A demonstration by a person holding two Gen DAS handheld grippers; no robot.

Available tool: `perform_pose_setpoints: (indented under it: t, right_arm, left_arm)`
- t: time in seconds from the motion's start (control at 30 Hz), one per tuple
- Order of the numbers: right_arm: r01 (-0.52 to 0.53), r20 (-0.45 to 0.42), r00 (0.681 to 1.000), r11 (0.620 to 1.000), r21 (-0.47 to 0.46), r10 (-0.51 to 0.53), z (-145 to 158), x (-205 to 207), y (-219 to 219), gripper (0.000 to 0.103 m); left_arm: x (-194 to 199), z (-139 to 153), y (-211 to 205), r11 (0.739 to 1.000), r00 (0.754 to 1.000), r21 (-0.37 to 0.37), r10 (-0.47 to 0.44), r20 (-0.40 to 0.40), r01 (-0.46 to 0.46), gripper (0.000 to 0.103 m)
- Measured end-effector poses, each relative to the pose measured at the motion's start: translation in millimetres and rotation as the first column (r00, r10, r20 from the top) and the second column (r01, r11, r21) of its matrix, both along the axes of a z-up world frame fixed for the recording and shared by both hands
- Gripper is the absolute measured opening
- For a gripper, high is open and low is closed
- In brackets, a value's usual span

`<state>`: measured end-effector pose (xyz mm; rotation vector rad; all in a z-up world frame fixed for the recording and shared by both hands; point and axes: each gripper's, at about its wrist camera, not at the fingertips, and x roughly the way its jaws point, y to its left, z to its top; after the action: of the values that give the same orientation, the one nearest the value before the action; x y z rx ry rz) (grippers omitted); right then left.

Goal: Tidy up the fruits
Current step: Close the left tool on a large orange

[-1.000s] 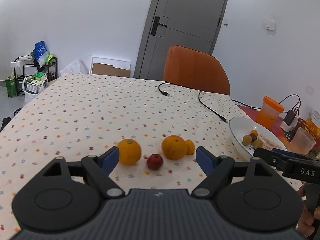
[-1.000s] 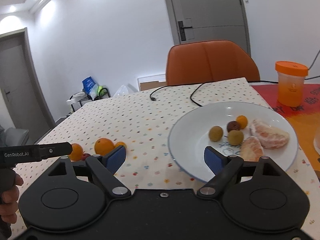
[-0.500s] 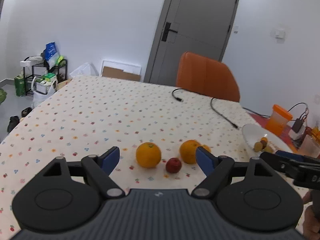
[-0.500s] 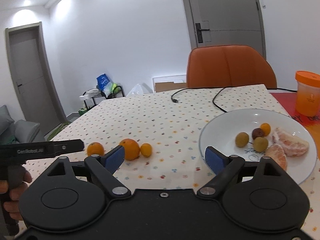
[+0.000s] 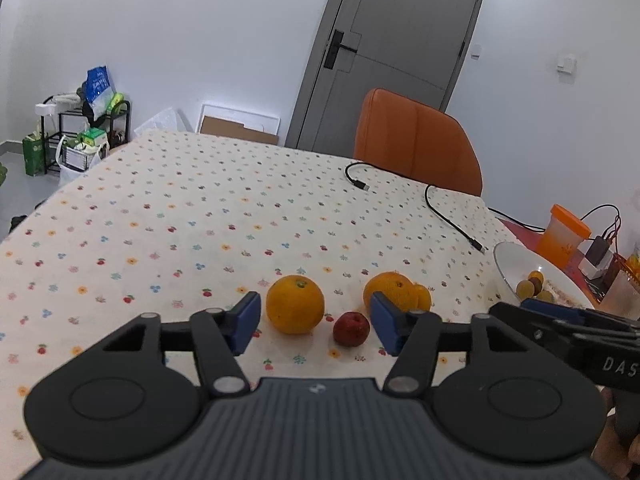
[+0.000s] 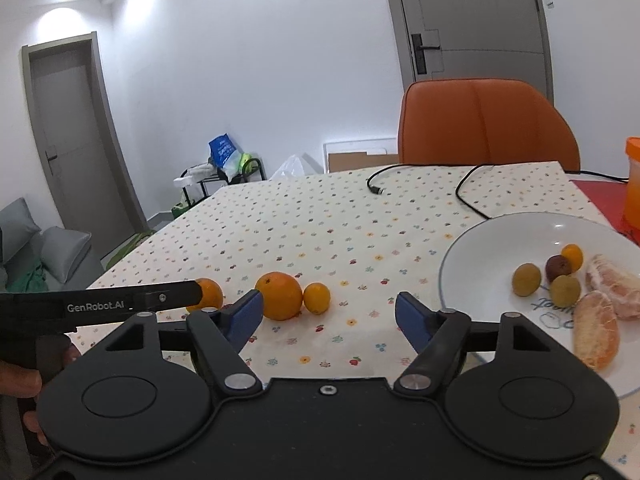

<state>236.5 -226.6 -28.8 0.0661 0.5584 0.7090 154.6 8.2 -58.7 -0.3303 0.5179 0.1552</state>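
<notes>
Left wrist view: two oranges [image 5: 295,304], a red fruit [image 5: 351,329] and a small citrus [image 5: 423,297] wait on the tablecloth [image 5: 200,216], unsorted; the left gripper [image 5: 314,322] hovers before them, jaws wide and empty.

Right wrist view: the plate [image 6: 496,236] already holds several fruits; the right gripper [image 6: 329,314] hangs level, jaws wide, holding nothing.

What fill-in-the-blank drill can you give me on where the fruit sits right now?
1. The small red fruit lies on the ____, not on the white plate.
2. Both the left gripper and right gripper have jaws that are ____.
3. The peeled orange segments rest on the ____.

Missing words: tablecloth; open; plate
</notes>
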Motion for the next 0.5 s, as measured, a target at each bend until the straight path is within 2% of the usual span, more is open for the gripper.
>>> perform_pose_setpoints:
  t: [0.13,0.27,0.33,0.37,0.5]
  right_arm:
    - [-0.005,-0.019,1.0,1.0,-0.007,0.005,-4.7,4.8,6.3,0.063]
    - [-0.016,-0.025,1.0,1.0,-0.016,0.015,-7.2,8.3,10.7,0.062]
    - [-0.022,-0.026,0.999,1.0,-0.018,0.021,-8.0,9.8,13.0,0.062]
    - [-0.025,-0.027,0.999,0.999,-0.02,0.024,-8.3,10.4,14.7,0.062]
    - [-0.037,-0.028,0.999,0.999,-0.031,0.036,-10.0,13.0,22.6,0.061]
  left_arm:
    - [7.1,-5.6,1.0,1.0,1.0,-0.009,-0.001,-0.016,0.001,0.053]
    - [10.4,-9.4,1.3,1.0,1.0,0.003,0.004,-0.019,-0.004,0.05]
    - [12.3,-11.5,3.4,1.0,1.0,0.003,0.006,-0.028,-0.006,0.038]
    - [13.6,-13.0,4.6,1.0,0.999,0.0,0.005,-0.037,-0.005,0.034]
    - [12.0,-14.1,8.4,1.0,1.0,-0.018,-0.003,-0.026,0.002,0.034]
